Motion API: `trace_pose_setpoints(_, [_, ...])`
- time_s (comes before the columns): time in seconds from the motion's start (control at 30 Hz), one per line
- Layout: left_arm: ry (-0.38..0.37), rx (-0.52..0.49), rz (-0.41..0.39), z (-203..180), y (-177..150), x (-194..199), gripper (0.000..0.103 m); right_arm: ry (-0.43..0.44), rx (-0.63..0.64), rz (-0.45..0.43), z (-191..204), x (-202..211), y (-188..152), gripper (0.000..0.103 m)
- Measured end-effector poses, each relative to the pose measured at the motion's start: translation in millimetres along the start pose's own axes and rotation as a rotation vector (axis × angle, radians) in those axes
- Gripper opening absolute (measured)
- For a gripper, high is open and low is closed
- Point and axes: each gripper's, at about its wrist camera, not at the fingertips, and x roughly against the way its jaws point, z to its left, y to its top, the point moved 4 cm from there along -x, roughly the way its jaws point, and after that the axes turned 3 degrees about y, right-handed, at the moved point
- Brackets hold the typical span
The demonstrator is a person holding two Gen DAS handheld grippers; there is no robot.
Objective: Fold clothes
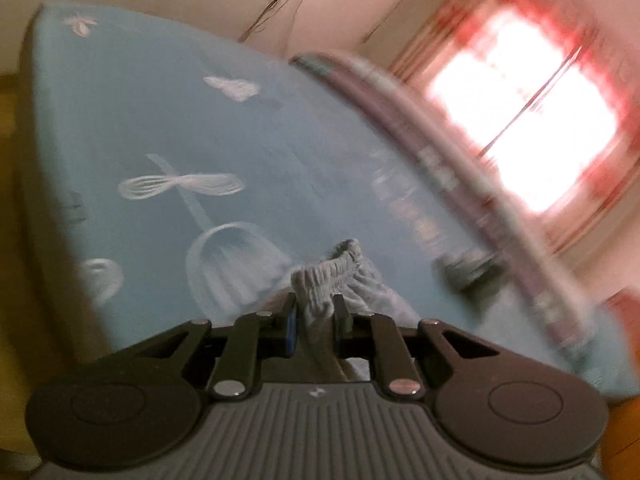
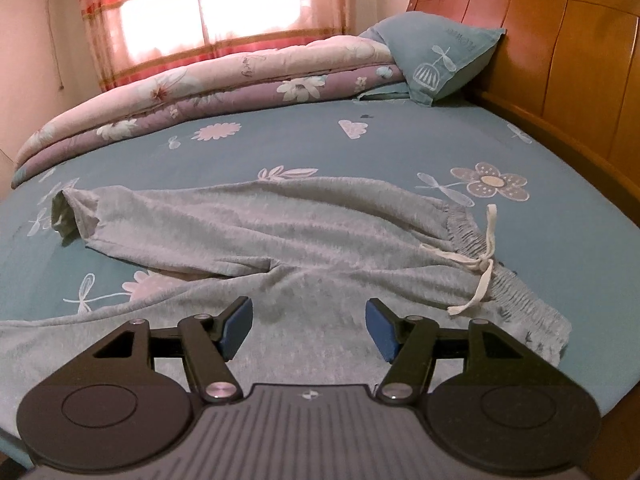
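**left has the cuff, right not yet on the cloth**

your left gripper [image 1: 314, 322] has its fingers drawn in on a bunched, elastic-gathered end of the grey jersey sweatpants [image 2: 280, 240]. in the left wrist view the puckered hem [image 1: 332, 276] stands up between the pads and looks pinched, so you hold it. the picture there is blurred, so i cannot tell how deep the bite goes.

your right gripper [image 2: 308, 326] has its blue-padded fingers [image 2: 236, 326] spread wide with nothing between them, and it hangs just above the near leg of the pants, close to the crotch.

outward from there, the sweatpants lie spread across the teal bedsheet with white flower prints [image 2: 360, 140], the ribbed waistband [image 2: 516, 280] to the right with its white drawstring [image 2: 476, 268] tied loosely, and the far leg running left to an open cuff [image 2: 66, 216]. behind them a folded floral quilt in pink and mauve [image 2: 200, 96] lies along the far edge of the bed, and a teal pillow [image 2: 436, 64] leans on the wooden headboard [image 2: 560, 40].

judging by this, you are at the start of the fold: one end taken, the second grip not yet made. the next move calls for you to lower the right fingers onto a matching edge and close, so both ends lift evenly. mind the loose drawstring, which could drag.
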Motion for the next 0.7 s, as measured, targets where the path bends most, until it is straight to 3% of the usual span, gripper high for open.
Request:
trace_pose_setpoints(0.07, [0.096,-0.002,0.083,10,-4,-8,0.018,0.005,0.002,0.014,3,-3,-1,0.068])
trace_pose_setpoints(0.13, [0.142,0.004,0.108,16,-3,-8,0.032,0.014,0.011,0.015,7,-3,-3,0.068])
trace_pose_setpoints(0.23, [0.194,-0.058,0.046,12,6,5,0.049,0.022,0.034,0.017,11,-2,-6,0.070])
trace_pose_setpoints(0.33, [0.230,-0.131,-0.041,4,14,25,0.051,0.014,0.060,0.017,15,-1,-8,0.070])
trace_pose_setpoints(0.37, [0.207,-0.142,-0.044,1,15,28,0.055,0.016,0.061,0.020,16,-2,-8,0.071])
trace_pose_setpoints(0.47, [0.128,-0.177,0.006,-15,13,32,0.056,0.034,0.065,0.033,21,-4,-11,0.071])
trace_pose_setpoints(0.6, [-0.120,-0.261,0.172,-49,-11,26,0.062,0.048,0.086,0.053,29,-8,-17,0.071])
trace_pose_setpoints(0.7, [-0.146,-0.343,0.254,-69,-34,11,0.062,0.060,0.099,0.065,36,-10,-20,0.071])
